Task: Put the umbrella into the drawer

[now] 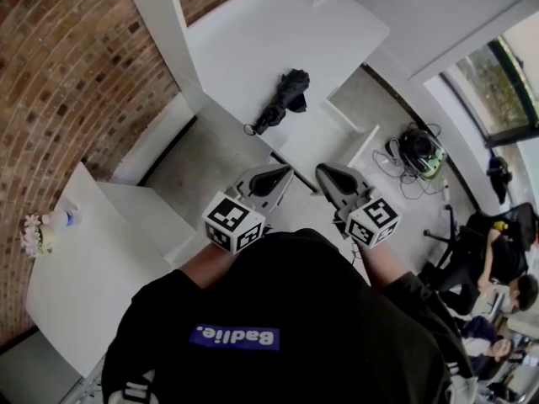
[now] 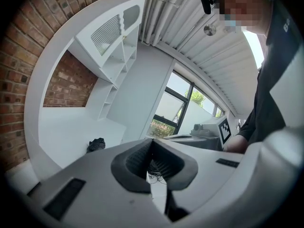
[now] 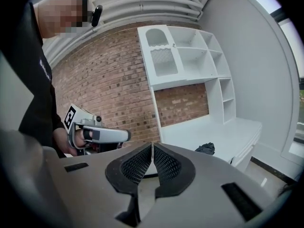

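Closest beneath the head camera was your own black top with a blue patch (image 1: 234, 337), which filled the bottom of that view. Past it you held two white plastic grippers side by side, each carrying one cube with square markers. The left gripper (image 1: 280, 173) and the right gripper (image 1: 327, 173) were near each other but apart, both aimed towards the long white counter (image 1: 253, 49). There was one folded black fabric umbrella (image 1: 285, 98). It lay loosely bundled on that counter near its front edge, well apart from both grippers, with nothing touching it.

In its own view, the left gripper (image 2: 152, 143) had its dark ribbed pads meeting at the tips, with nothing between them. The right gripper (image 3: 152, 146) looked the same in its view: closed tip to tip and empty.

The left gripper view alone took in the tall window (image 2: 173, 108) with greenery outside, and it showed the umbrella (image 2: 96, 145) small at the left. The right gripper view gave the fullest look at the white shelf unit (image 3: 190, 56) against the red brick wall (image 3: 109, 80), with the umbrella (image 3: 205, 148) on the counter below it. Only the head view caught one small pot of flowers (image 1: 38, 234) on the white table (image 1: 84, 284) at your left, a tangle of cables (image 1: 419, 151) on the floor, and people seated at the lower right.
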### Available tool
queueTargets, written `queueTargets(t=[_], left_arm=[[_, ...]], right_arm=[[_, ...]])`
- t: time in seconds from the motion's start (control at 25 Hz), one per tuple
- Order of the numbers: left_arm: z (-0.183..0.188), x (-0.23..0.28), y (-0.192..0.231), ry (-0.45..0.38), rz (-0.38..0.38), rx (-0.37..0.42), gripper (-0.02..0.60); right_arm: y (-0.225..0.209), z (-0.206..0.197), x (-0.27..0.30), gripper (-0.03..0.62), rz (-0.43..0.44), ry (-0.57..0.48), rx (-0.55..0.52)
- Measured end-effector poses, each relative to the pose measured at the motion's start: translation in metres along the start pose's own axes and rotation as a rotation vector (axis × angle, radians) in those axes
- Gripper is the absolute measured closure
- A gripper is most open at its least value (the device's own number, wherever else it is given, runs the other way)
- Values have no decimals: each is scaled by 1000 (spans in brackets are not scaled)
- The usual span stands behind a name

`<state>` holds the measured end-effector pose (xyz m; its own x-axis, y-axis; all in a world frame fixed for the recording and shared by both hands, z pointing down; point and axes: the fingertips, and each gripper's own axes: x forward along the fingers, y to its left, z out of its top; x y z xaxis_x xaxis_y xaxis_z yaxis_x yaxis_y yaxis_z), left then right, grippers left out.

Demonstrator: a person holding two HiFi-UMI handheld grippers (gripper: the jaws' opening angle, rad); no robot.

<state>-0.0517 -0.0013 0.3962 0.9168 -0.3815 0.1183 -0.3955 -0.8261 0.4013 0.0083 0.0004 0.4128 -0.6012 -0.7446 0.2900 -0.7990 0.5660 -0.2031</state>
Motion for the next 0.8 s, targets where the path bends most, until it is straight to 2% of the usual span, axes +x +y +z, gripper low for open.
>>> queueTargets(t=[0.2,0.32,0.52,0.8], left_arm=[[6,5,6,-6,6,-8,578],[6,9,15,-11,38,-7,578],[7,15,24,-21,123,-16,578],[20,24,38,-40,229,-27,578]], right_arm=[[-12,2,15,562,14,42,-47],[-26,-6,27,559,38,89,-84],[-56,-25,50,470,108,178,-137],[-101,-46,100,419,222,333,-421]])
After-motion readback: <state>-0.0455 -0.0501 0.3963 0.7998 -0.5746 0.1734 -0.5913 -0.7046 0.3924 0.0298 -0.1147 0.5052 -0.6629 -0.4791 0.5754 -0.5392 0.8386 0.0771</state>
